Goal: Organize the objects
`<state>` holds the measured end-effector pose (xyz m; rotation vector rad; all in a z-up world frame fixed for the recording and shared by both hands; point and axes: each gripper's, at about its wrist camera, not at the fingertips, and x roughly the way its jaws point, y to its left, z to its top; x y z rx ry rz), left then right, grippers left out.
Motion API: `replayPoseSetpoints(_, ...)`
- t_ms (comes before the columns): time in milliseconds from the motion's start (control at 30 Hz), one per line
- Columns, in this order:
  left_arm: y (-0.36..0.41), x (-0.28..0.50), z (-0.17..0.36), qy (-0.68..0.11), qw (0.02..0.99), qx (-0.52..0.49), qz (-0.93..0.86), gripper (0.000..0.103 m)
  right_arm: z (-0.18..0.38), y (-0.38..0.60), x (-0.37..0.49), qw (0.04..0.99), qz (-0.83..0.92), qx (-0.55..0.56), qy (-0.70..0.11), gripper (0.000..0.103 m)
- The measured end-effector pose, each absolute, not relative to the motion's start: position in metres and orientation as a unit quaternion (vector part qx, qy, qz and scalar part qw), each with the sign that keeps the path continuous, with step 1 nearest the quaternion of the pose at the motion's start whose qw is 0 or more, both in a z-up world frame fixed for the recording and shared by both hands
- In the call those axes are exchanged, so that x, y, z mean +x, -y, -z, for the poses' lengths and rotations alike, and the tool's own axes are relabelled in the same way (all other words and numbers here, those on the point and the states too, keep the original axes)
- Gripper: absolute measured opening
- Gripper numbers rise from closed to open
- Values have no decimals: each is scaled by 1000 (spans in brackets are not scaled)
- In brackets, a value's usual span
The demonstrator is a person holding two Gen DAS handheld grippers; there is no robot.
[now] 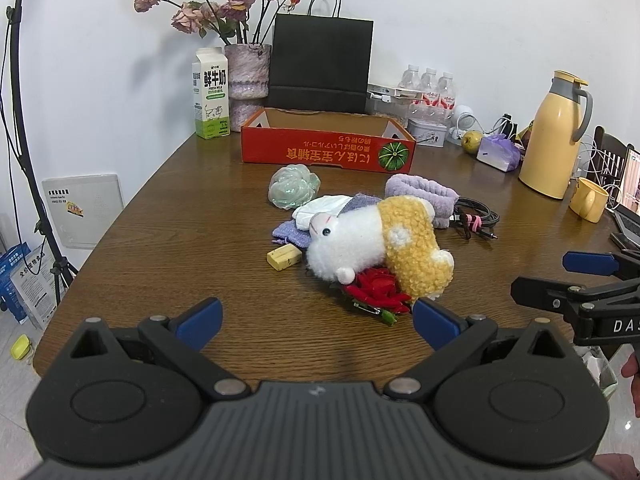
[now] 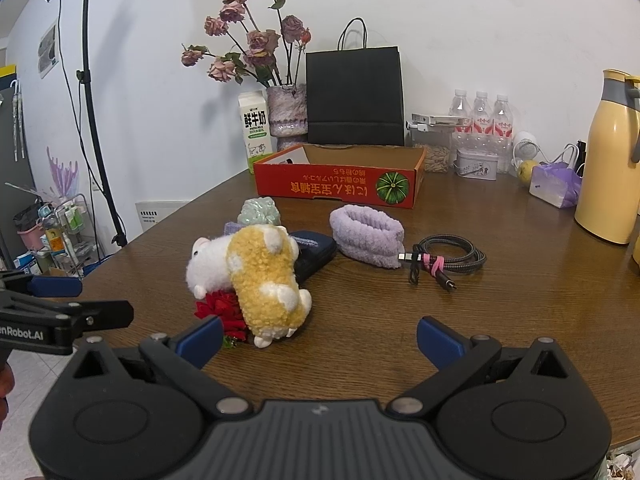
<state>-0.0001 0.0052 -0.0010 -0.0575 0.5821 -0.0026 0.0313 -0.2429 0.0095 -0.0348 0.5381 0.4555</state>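
A white and yellow plush toy (image 1: 376, 244) (image 2: 260, 276) lies mid-table on top of a red fabric rose (image 1: 378, 288) (image 2: 218, 308). Around it lie a purple headband (image 1: 424, 196) (image 2: 366, 234), a coiled black cable (image 1: 476, 216) (image 2: 444, 258), a pale green ball (image 1: 294, 186) (image 2: 258, 210), a small yellow block (image 1: 284, 258) and a dark pouch (image 2: 314, 250). Behind them stands an open red cardboard box (image 1: 328, 150) (image 2: 340, 184). My left gripper (image 1: 316, 320) is open just short of the rose, empty. My right gripper (image 2: 320, 336) is open too, right of the plush.
Along the back wall stand a milk carton (image 1: 210, 94), a vase of dried roses (image 1: 246, 74), a black paper bag (image 1: 320, 64) and water bottles (image 1: 430, 88). A yellow thermos (image 1: 554, 136) and a mug (image 1: 588, 200) stand at the right. The brown table (image 1: 180, 220) edge curves away on the left.
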Motion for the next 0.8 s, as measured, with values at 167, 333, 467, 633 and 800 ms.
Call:
replayPoseSetpoints(167,-5,0,1,-287,957,-28,1,103,-10,243,31,938,-223,-17,-264,103)
replayPoseSetpoints(333,-6,-1,2,-286,958,-30,0,103,-9,243,32,938,-223,-17,-264,103)
replayPoseSetpoints(467,-6,-1,2,-286,958,-29,0,103,-7,244,32,938,-223,-16,-265,103)
replayPoseSetpoints(633,-6,-1,2,-287,958,-30,0,103,-8,244,32,938,-223,-16,-265,103)
replayPoseSetpoints(800,-6,-1,3,-287,958,-29,0,103,-7,244,32,938,-222,-15,-266,103)
